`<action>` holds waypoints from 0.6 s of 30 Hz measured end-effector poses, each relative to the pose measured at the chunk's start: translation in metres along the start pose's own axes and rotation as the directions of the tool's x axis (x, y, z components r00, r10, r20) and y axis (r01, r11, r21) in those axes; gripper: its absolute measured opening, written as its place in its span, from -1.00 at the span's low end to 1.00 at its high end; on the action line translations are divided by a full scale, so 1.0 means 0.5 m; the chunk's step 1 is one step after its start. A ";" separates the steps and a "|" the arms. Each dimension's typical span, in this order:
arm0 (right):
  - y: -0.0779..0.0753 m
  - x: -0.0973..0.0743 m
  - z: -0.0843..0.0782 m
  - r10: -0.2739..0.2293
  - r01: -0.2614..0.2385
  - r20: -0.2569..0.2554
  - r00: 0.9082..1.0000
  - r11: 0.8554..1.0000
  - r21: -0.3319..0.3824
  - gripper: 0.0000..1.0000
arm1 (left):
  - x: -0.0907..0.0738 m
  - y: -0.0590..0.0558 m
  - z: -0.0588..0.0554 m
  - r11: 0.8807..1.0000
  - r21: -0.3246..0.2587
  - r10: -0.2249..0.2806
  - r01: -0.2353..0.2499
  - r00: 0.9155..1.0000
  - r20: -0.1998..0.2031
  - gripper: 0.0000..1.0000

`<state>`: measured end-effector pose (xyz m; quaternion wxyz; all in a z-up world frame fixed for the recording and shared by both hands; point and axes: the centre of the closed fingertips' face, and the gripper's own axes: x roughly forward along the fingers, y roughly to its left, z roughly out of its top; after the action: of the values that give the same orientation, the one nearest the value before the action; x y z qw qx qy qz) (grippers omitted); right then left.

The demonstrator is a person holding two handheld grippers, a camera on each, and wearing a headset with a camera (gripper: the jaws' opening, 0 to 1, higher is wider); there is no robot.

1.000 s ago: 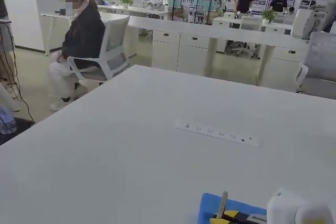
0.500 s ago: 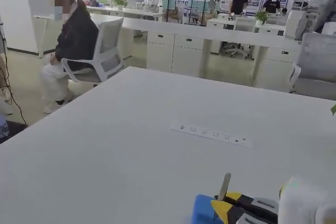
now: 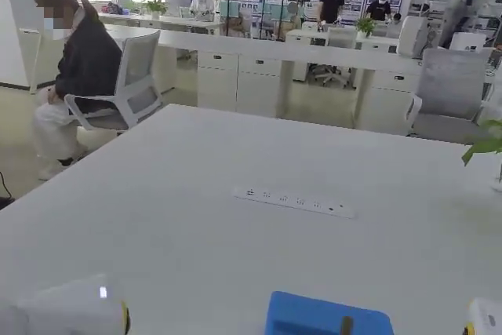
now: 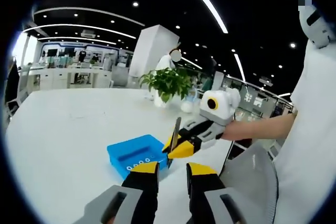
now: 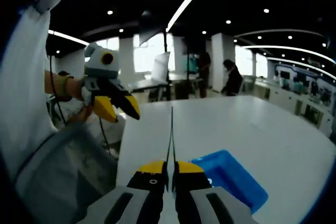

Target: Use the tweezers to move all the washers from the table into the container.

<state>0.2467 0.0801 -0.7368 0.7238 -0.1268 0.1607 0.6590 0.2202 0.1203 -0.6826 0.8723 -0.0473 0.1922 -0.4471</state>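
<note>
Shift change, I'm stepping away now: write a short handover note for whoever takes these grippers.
Left gripper: open, empty.
Right gripper: shut on tweezers, no washer seen at their tips.
Blue tray on the table, in front of both grippers.
Small pale rings, likely washers, at the tray's near edge; in or beside it, cannot tell.
Done: tweezers in hand. Left: moving washers into the tray.
</note>
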 end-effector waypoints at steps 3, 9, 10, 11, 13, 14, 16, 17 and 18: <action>0.043 -0.008 -0.015 0.100 -0.101 -0.050 0.994 0.994 -0.028 -0.93 | 0.009 -0.023 0.017 0.996 0.026 -0.081 0.081 0.997 -0.008 -0.72; 0.096 -0.023 -0.018 0.206 -0.211 -0.078 0.975 0.976 -0.051 -0.93 | 0.036 -0.077 0.019 0.968 0.052 -0.242 0.245 0.968 -0.063 -0.86; 0.100 -0.025 -0.019 0.212 -0.217 -0.087 0.973 0.974 -0.061 -0.93 | 0.044 -0.085 0.013 0.962 0.075 -0.255 0.263 0.962 -0.096 -0.85; 0.103 -0.026 -0.018 0.217 -0.223 -0.090 0.972 0.973 -0.064 -0.93 | 0.049 -0.089 0.008 0.958 0.090 -0.260 0.271 0.958 -0.119 -0.85; 0.112 -0.032 -0.020 0.236 -0.244 -0.099 0.967 0.967 -0.074 -0.93 | 0.062 -0.099 0.010 0.952 0.104 -0.274 0.287 0.954 -0.123 -0.85; 0.115 -0.034 -0.021 0.240 -0.249 -0.105 0.965 0.965 -0.081 -0.93 | 0.067 -0.102 0.010 0.950 0.102 -0.282 0.296 0.950 -0.130 -0.86; 0.118 -0.037 -0.029 0.245 -0.258 -0.133 0.961 0.961 -0.095 -0.93 | 0.077 -0.111 0.009 0.939 0.130 -0.298 0.318 0.942 -0.151 -0.89; 0.119 -0.039 -0.034 0.245 -0.261 -0.146 0.958 0.960 -0.103 -0.93 | 0.083 -0.116 0.009 0.933 0.141 -0.309 0.332 0.937 -0.161 -0.93; 0.118 -0.040 -0.039 0.243 -0.261 -0.159 0.957 0.959 -0.108 -0.93 | 0.085 -0.120 0.009 0.928 0.141 -0.320 0.344 0.933 -0.167 -0.96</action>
<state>0.1850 0.0597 -0.7450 0.6106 -0.1986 0.1848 0.7441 0.1986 0.0499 -0.6756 0.7690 0.0261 0.2041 -0.6052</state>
